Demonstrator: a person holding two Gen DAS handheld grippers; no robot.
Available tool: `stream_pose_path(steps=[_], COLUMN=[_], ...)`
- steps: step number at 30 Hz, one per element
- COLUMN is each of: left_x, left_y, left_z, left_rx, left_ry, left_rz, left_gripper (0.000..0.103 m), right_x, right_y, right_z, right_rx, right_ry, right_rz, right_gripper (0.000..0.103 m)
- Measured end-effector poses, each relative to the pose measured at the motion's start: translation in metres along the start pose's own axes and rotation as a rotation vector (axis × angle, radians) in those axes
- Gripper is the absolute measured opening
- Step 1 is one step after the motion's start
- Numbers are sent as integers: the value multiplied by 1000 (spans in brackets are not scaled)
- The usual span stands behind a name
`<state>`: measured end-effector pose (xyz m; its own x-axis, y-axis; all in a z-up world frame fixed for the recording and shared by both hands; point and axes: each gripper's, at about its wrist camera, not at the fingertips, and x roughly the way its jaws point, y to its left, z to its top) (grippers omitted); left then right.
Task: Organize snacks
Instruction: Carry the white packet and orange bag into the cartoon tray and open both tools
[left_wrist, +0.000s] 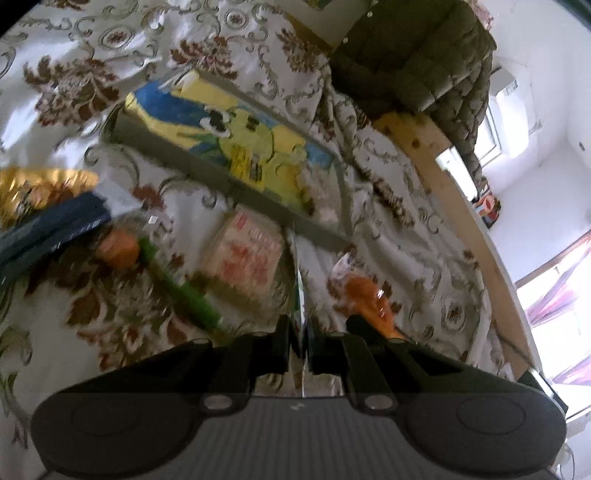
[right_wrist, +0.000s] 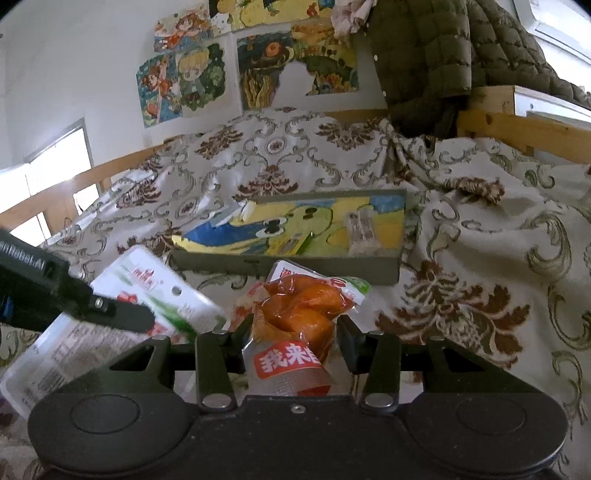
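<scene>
My right gripper (right_wrist: 291, 343) is clamping the orange snack pouch (right_wrist: 299, 314), my left gripper (left_wrist: 299, 347) seemingly pinching a white-green packet (right_wrist: 162, 295) edge-on, both needing carrying into the painted box (right_wrist: 295, 229).

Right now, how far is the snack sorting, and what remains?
Early stage. The box seems to hold only one small packet. In hand: the left claw is shut on a white-green packet; the right claw brackets an orange packet, grip unclear. Left on the bedcover: a pink packet, a gold packet and a dark blue packet.
</scene>
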<state>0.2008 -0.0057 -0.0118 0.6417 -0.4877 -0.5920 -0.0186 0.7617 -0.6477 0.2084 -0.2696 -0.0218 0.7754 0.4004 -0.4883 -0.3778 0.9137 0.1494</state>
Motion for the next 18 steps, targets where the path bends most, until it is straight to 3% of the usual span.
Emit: stream_pose_path(steps=[8, 18], left_x=[22, 91], left_y=[-10, -24], left_z=[54, 137], left_rx=[-36, -63], left_ry=[-146, -273], left_rz=[-26, -10], left_gripper=[9, 9], right_x=[36, 123], right_y=[-22, -59], right_z=[22, 62], right_rx=[-35, -46], right_ry=[-82, -146], right_rz=[-2, -32], right_gripper=[48, 48])
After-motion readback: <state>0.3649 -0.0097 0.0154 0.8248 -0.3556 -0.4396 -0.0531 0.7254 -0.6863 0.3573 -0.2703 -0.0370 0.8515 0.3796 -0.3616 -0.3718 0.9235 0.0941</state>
